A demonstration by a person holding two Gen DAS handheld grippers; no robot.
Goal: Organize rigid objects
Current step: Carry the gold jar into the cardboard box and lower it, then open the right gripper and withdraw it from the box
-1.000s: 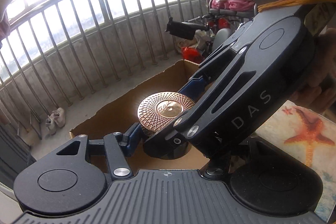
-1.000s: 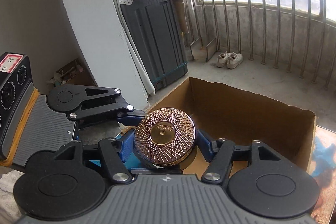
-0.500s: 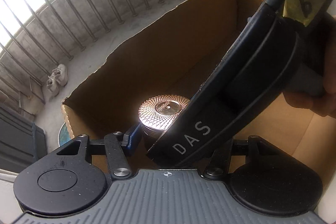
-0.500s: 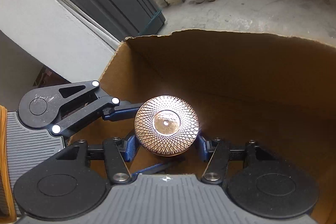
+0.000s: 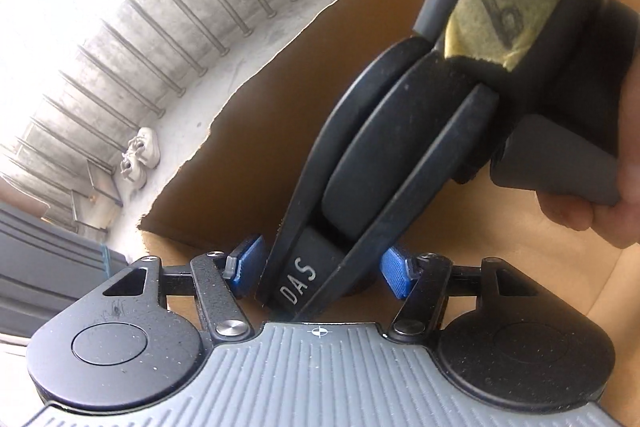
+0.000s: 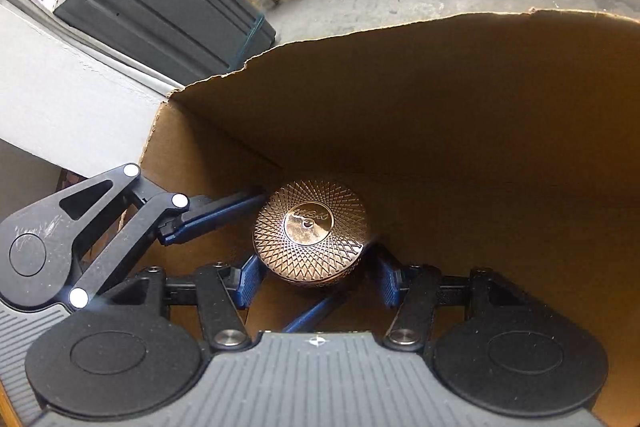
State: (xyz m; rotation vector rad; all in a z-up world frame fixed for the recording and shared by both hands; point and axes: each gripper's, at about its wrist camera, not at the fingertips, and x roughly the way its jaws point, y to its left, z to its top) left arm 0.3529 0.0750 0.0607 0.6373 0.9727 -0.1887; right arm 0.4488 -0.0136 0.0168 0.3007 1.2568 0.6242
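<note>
**Setting the tin down in the box**

I am working the placing step: the round copper tin [image 6: 310, 231] with the patterned lid is sitting low inside the cardboard box [image 6: 480, 107], near its back left corner, and I am judging that it is on or almost on the floor.

Both tools are reaching down into the box around it. The right gripper [image 6: 316, 279] is bracketing the tin, its blue pads lying against the tin's two sides, so I am reading it as gripping. Its jaws have just been opening a little with the tin between them. The left gripper [image 5: 320, 267] has also just been widening. Its fingers [image 6: 224, 211] are straddling the tin from the left, one at the upper edge and one passing beneath, but I cannot tell whether they are pressing.

The next move is calling for both tools to let go fully and lift straight up, clear of the box walls and of each other.

From the left camera, the right tool and the hand [image 5: 592, 211] holding it are blocking the tin entirely. The tin's base and the floor under it are in shadow.
</note>
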